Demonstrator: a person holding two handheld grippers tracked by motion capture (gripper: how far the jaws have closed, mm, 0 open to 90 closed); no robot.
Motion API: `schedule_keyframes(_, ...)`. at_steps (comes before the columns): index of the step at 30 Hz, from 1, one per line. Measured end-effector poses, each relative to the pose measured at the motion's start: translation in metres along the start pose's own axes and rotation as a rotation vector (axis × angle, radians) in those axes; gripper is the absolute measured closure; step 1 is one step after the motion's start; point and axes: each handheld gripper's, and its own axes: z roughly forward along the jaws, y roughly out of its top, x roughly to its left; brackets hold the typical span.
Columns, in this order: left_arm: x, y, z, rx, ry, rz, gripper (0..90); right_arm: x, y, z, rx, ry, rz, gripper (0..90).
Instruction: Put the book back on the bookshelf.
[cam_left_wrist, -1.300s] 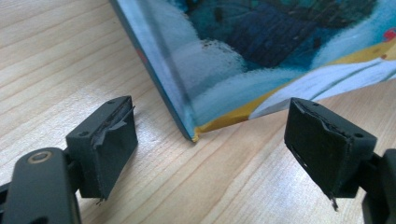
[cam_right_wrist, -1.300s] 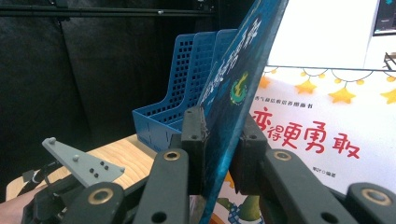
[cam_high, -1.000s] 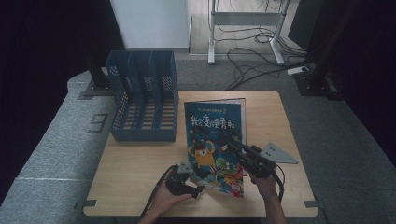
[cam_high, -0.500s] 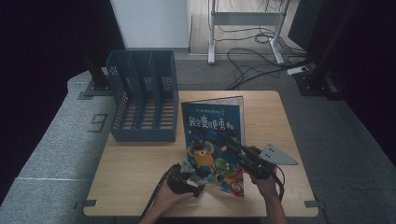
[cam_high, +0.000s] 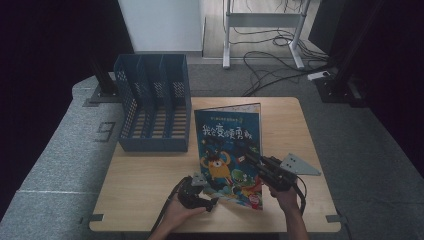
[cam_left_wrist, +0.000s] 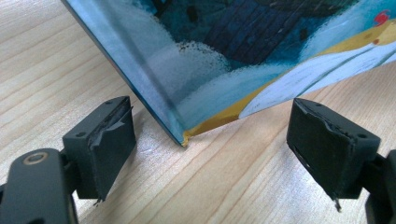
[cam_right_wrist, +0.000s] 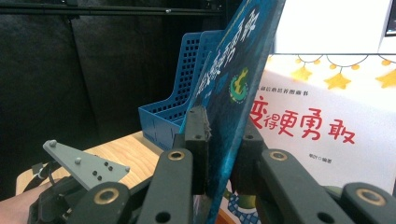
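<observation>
A wooden table (cam_high: 150, 185) is seen carrying a blue slotted file rack (cam_high: 152, 102) at its far left. Just right of the rack, a picture book (cam_high: 227, 150) is held tilted up off the tabletop, its cover facing the person. The book's right edge is clamped between the jaws of the right gripper (cam_right_wrist: 219, 135), which are closed on the cover. The left gripper (cam_left_wrist: 205, 144) is held low on the table at the book's near left corner, jaws spread apart, with that corner set between them; whether the corner actually rests on the wood is not quite clear, though it appears to.
</observation>
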Motion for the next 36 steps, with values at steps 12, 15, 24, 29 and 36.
schedule_keyframes(12,0.003,-0.001,0.0,-0.014,-0.001,-0.022,15.5,0.0,0.001,-0.011,0.047,0.042,0.014,80.1)
schedule_keyframes(15,0.003,-0.001,0.0,-0.018,0.002,-0.024,16.1,-0.002,0.002,-0.013,0.072,0.054,0.026,80.0)
schedule_keyframes(24,0.002,-0.001,-0.003,-0.073,0.025,-0.01,18.5,-0.008,0.0,-0.019,0.112,0.082,0.034,79.4)
schedule_keyframes(29,0.006,0.001,-0.01,-0.127,0.044,-0.018,20.4,-0.009,-0.001,-0.019,0.113,0.079,0.026,78.4)
schedule_keyframes(36,0.011,0.016,-0.026,-0.2,0.031,-0.023,20.2,-0.019,-0.009,-0.025,0.11,0.107,0.059,78.2)
